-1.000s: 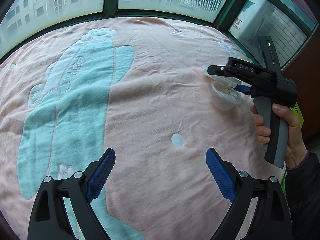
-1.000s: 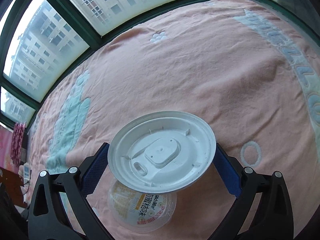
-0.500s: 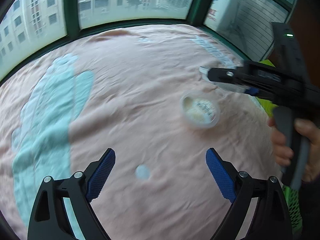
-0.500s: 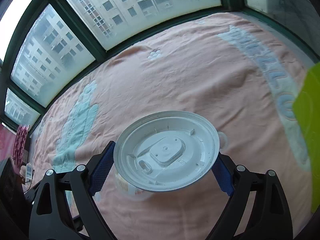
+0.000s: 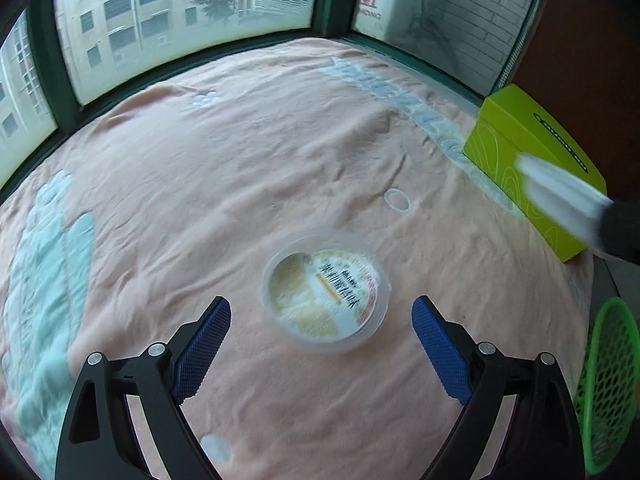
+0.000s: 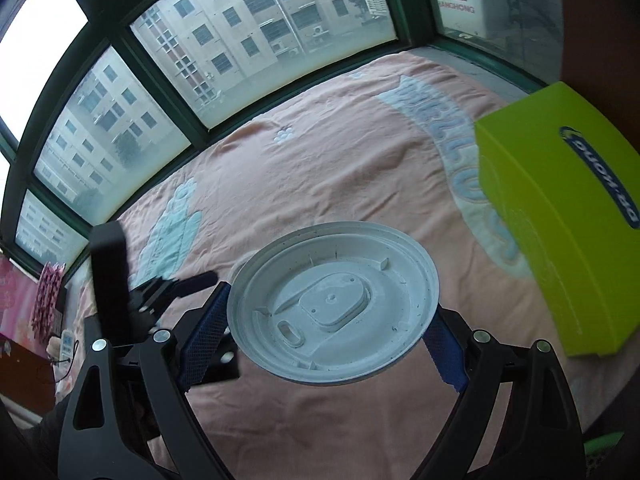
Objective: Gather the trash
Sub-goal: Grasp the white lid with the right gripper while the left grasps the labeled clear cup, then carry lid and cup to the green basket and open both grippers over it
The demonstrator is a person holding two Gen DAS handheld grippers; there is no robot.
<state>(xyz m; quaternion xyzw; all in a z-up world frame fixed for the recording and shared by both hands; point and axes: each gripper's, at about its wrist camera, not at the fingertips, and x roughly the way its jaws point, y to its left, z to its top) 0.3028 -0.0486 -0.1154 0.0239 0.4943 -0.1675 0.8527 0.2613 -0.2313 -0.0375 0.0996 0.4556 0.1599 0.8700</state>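
A clear plastic tub (image 5: pixel 324 292) with a printed label lies on the pink blanket (image 5: pixel 240 184). My left gripper (image 5: pixel 320 310) hovers over it, open, with the tub framed between the two blue pads and touching neither. My right gripper (image 6: pixel 332 314) is shut on a round white lid (image 6: pixel 332 304), which it holds flat by its rim above the blanket. In the left wrist view that lid (image 5: pixel 560 192) is a blurred white streak at the right edge. The left gripper (image 6: pixel 176 286) shows at the left of the right wrist view.
A lime-green box (image 6: pixel 560 220) stands on the blanket's right side, also as the green box (image 5: pixel 532 160) in the left wrist view. A green mesh basket (image 5: pixel 608 392) sits off the bed's right edge. Windows ring the far side.
The left gripper has swung right until the tub sits between its fingers. The right gripper has lifted the lid up off the tub and carried it right toward the green box.
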